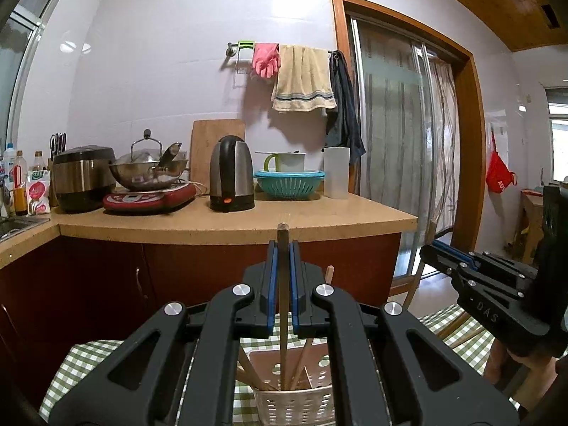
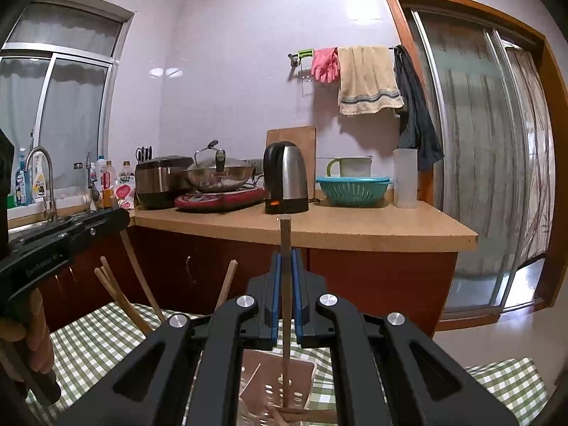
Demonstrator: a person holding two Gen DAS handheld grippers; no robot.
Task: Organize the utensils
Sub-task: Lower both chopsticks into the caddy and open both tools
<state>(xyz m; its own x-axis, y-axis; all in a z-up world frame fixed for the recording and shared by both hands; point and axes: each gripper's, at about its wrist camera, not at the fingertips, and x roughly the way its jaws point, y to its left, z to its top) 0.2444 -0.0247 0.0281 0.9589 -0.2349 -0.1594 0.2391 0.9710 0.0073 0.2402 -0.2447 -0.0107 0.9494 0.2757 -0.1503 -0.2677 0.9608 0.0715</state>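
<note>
A: What is the left gripper holding?

B: A wooden chopstick. The blue pads squeeze it from both sides. It stands straight up, with its bottom end in the white basket on the checked cloth.

A: And the right gripper?

B: Its jaws pinch another chopstick, upright too. The low end is down in the basket.

A: Are more sticks there?

B: Yes, a few loose sticks lean inside the basket. Behind, a kettle sits on the counter.
</note>
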